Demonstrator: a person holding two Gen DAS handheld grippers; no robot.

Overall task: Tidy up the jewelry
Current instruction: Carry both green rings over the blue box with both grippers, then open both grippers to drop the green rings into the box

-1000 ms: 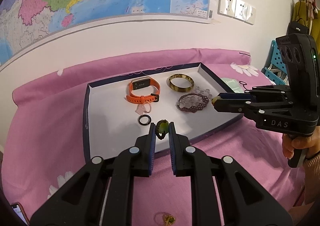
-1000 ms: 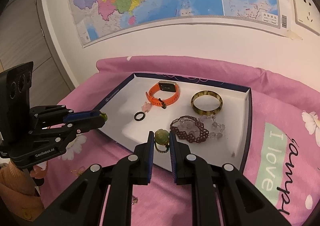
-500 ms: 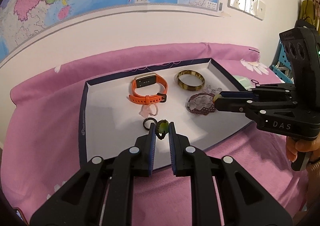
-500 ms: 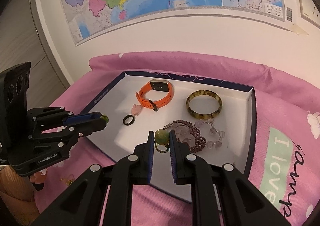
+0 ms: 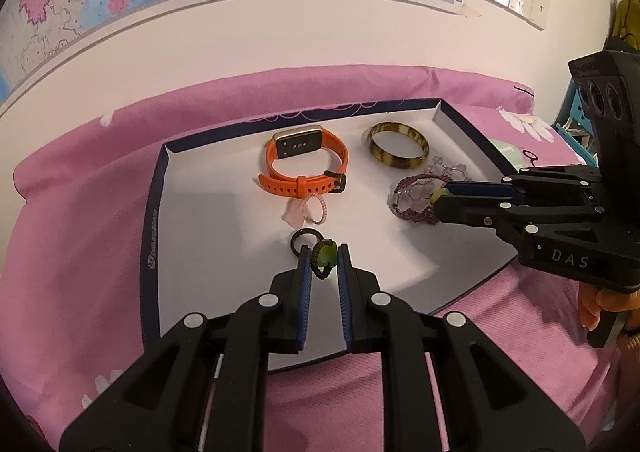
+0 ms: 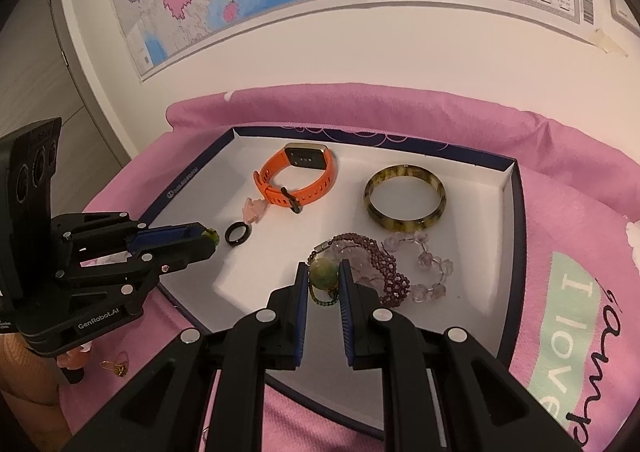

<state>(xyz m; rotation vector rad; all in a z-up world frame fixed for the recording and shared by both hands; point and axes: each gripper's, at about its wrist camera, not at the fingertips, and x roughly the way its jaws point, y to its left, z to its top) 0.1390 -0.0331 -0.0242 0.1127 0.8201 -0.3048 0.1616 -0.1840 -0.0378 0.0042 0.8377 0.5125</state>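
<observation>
A shallow white tray (image 5: pixel 192 212) with a navy rim lay on a pink woven bedcover (image 5: pixel 80 232). Inside it lay an orange ribbed-strap watch (image 5: pixel 304 168), a glossy mottled amber bangle (image 6: pixel 405 202), a smooth black ring (image 6: pixel 238 233), a pale pink charm (image 6: pixel 254 211) and a heap of purple and translucent beaded bracelets (image 6: pixel 384 268). The left gripper (image 5: pixel 323 260) was clenched on a green-stone ring (image 5: pixel 325 261) with a dark beaded band, held just above the tray beside the black ring. The right gripper (image 6: pixel 324 276) likewise grasped a round mottled green bead ring (image 6: pixel 324 274), over the beaded bracelets. A small gold piece (image 6: pixel 116 366) lay on the bedcover outside the tray.
</observation>
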